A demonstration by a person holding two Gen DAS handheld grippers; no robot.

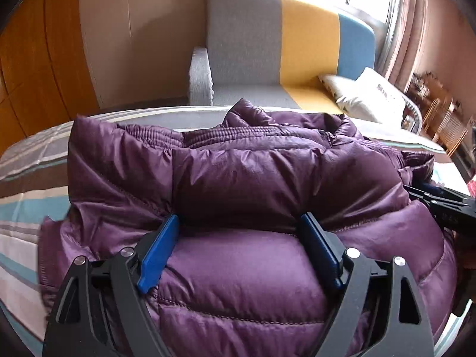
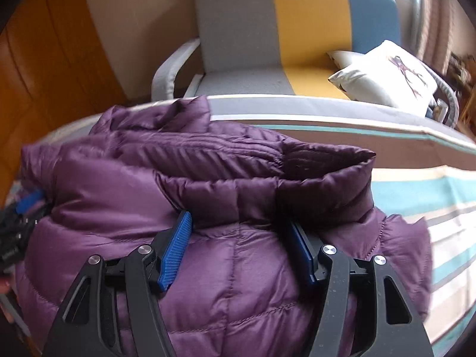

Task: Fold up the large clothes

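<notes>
Purple down jacket (image 1: 244, 184) lies folded on striped bed (image 1: 26, 178). Left tool (image 1: 241, 223) and right tool (image 2: 241, 220): both spread wide, blue pads pressed into the fold w/ jacket bulging between, nothing clamped. Pad tips buried under upper layer. Jacket's near edge cut off by frame.

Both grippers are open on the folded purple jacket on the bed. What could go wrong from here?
1. The puffy jacket is slick and springy; with the left gripper and right gripper open, the top fold may spring back.
2. Closing the jaws here might pinch only the outer layer.
3. The jacket bulges over the bed's near edge and could slide off.
</notes>
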